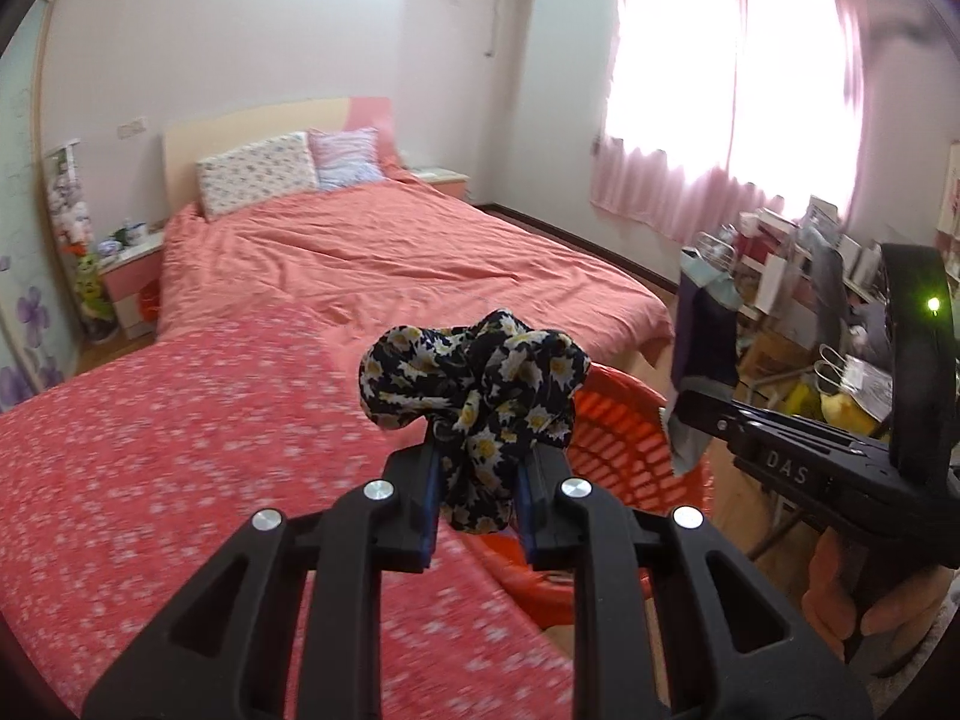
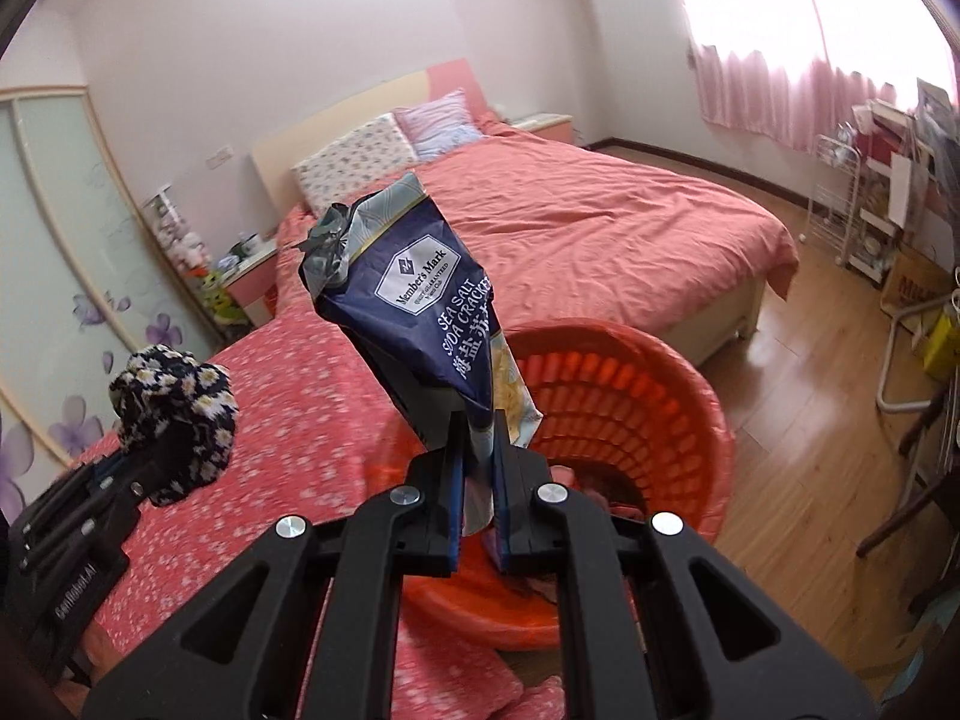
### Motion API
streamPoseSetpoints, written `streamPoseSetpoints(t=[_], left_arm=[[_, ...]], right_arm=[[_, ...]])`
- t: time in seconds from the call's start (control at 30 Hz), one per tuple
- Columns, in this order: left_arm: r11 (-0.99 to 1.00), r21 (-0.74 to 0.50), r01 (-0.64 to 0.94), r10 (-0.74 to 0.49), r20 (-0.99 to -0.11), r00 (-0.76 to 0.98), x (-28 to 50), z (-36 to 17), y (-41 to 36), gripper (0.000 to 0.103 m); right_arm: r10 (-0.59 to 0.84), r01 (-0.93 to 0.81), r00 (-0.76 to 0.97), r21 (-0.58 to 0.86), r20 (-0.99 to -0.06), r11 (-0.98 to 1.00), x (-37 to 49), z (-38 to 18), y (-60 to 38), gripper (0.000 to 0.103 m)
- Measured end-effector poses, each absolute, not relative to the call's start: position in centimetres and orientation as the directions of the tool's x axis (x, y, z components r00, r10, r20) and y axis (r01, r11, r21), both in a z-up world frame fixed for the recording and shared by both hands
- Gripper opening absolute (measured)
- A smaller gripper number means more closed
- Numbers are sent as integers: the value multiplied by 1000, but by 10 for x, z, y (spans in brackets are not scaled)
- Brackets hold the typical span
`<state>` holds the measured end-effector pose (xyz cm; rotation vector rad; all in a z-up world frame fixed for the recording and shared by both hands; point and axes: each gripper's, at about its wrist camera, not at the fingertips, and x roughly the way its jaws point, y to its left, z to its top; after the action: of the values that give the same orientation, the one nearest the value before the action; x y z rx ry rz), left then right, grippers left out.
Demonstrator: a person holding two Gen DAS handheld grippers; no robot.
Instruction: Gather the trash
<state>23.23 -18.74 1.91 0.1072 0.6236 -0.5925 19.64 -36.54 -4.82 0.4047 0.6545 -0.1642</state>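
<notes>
My left gripper [image 1: 480, 468] is shut on a dark floral cloth [image 1: 480, 384], a bunched piece with yellow-white daisies, held above the bed's edge; it also shows in the right wrist view [image 2: 174, 408]. My right gripper [image 2: 477, 480] is shut on a navy soda cracker wrapper [image 2: 420, 294], held upright just above an orange slatted basket [image 2: 630, 396]. In the left wrist view the wrapper [image 1: 705, 330] hangs at the right, over the basket [image 1: 624, 426]. The basket holds some crumpled items at its bottom.
A bed with a pink-red floral cover [image 1: 180, 450] lies to the left and ahead, with pillows [image 1: 258, 177] at the headboard. A cluttered desk and rack [image 2: 870, 204] stand at the right by the curtained window. Wood floor [image 2: 810, 360] lies around the basket.
</notes>
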Motion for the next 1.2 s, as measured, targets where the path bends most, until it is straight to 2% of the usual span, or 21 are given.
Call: streamPoseSetpoints(t=[0.13,0.23,0.27,0.3,0.4,0.53,0.57,0.63,0.7,0.77,0.8,0.87,1.1,1.2], left_arm=[[807,-83,584,-506,-608,612,243,1,-223,25],[807,-67,587,-492,-626,605,252,-15,-244,34],[810,-55,584,-481,-632,608,255,-21,-248,39],[814,-45,580,-470,-637,611,257,-25,-252,42],[823,-46,566,-450,-661,601,267,-39,-260,46],[846,-46,531,-416,-679,604,277,-49,-243,47],[851,-43,523,-409,-678,610,277,-49,-238,50],[866,-31,500,-390,-667,635,275,-46,-223,55],[878,-21,478,-376,-649,661,268,-40,-207,64],[890,-16,455,-364,-626,690,255,-32,-186,70],[895,-13,445,-359,-614,703,249,-26,-177,74],[910,-6,415,-338,-590,733,234,-17,-156,80],[951,30,308,-253,-497,830,172,7,-91,99],[962,84,260,-193,-461,866,144,10,-69,99]], right_arm=[[-25,299,771,327,-636,896,204,-59,-384,8],[-25,315,760,335,-649,888,211,-68,-394,11],[-23,320,756,339,-654,885,213,-72,-398,15],[-19,322,753,343,-658,882,213,-74,-399,23],[-13,331,745,352,-667,876,215,-81,-403,42],[-27,342,740,342,-672,875,210,-83,-401,49],[-39,345,743,332,-669,878,207,-81,-399,54],[-64,348,754,314,-654,883,199,-74,-395,63],[-83,342,773,302,-629,890,193,-66,-391,74],[-101,335,790,288,-605,897,184,-59,-387,78],[-114,325,804,272,-584,906,176,-52,-380,84],[-137,316,823,245,-552,916,163,-43,-370,91],[-231,311,857,105,-461,945,117,-19,-318,101],[-250,313,862,75,-442,947,99,-16,-299,101]])
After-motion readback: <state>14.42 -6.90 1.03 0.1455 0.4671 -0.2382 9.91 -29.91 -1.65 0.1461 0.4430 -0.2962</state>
